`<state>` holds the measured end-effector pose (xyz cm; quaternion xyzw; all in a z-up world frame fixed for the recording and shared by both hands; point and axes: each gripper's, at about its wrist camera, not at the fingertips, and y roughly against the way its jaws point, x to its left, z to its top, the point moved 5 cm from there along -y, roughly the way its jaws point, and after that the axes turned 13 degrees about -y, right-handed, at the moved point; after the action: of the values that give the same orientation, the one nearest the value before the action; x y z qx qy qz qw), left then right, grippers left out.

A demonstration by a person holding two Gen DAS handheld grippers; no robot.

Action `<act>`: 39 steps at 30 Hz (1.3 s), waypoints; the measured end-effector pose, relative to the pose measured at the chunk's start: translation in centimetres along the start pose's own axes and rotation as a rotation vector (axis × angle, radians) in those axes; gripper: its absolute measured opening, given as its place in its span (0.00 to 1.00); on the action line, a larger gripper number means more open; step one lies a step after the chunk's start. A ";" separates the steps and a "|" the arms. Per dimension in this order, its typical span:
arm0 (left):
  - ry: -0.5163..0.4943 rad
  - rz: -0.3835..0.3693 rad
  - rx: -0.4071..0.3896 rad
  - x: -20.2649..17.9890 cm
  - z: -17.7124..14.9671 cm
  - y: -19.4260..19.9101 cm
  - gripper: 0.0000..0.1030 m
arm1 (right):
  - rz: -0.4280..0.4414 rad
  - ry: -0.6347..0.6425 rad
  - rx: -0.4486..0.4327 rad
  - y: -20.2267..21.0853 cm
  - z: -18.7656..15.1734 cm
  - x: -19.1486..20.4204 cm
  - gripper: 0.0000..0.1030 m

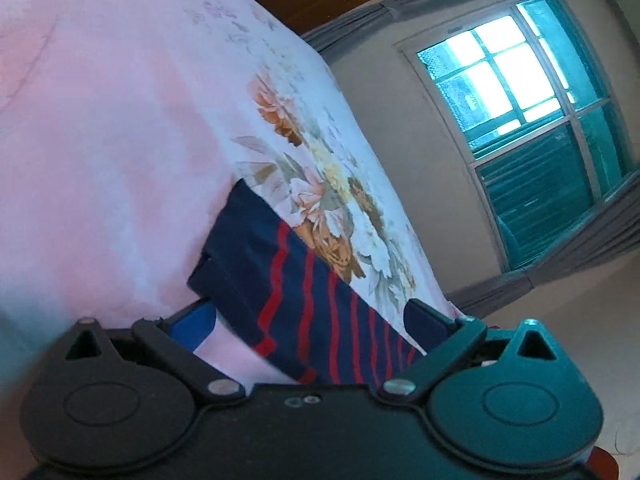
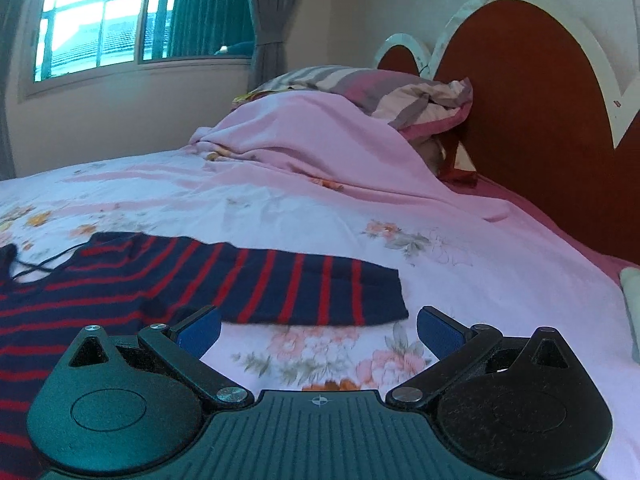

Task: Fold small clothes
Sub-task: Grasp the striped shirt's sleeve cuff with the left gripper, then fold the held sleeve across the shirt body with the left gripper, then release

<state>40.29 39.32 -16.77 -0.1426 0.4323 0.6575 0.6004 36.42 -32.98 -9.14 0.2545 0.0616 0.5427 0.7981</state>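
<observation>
Both jaws spread on right hand-held gripper (image 2: 318,326) and left hand-held gripper (image 1: 316,320), striped shirt (image 2: 200,284) on floral bedsheet (image 2: 280,208), pillow (image 2: 384,92) beyond.

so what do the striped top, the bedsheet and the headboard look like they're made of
Striped top: soft cloth, probably a knit; it lies limp with navy and red stripes.
Bedsheet: thin woven cloth, matte, with a printed floral pattern and fine creases.
Headboard: looks like a hard reddish-brown panel, maybe wood or laminate, smooth with a pale glossy trim; the exact material is unclear.
</observation>
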 end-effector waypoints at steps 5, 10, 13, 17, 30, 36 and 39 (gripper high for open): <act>-0.036 0.005 -0.013 -0.1 0.1 -1.0 0.94 | 0.008 -0.006 -0.013 -1.0 0.4 0.5 1.00; -0.067 0.015 0.020 -0.4 -0.1 -1.3 0.25 | -0.019 -0.052 0.007 -2.1 0.5 -0.5 1.00; -0.028 0.035 0.055 0.7 -0.6 -2.0 0.15 | -0.026 -0.039 0.011 -1.9 0.1 -0.8 1.00; 0.080 -0.027 -0.016 1.8 -0.6 -1.7 0.41 | -0.028 -0.030 0.020 -1.7 -0.5 -1.2 1.00; 0.077 0.094 -0.025 2.6 -0.3 -1.8 0.01 | -0.025 -0.023 0.028 -1.7 -1.3 -1.5 1.00; -0.164 -0.026 -0.127 -4.9 1.6 0.2 0.01 | -0.048 -0.036 0.022 -2.1 -0.8 -3.3 1.00; -0.297 -0.112 -0.117 -11.3 1.6 -0.6 0.01 | -0.057 -0.057 0.027 -2.3 -0.7 -4.4 1.00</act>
<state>44.05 32.95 -8.08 -0.1027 0.2912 0.6608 0.6841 36.34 -37.32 -11.64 0.2789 0.0532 0.5114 0.8111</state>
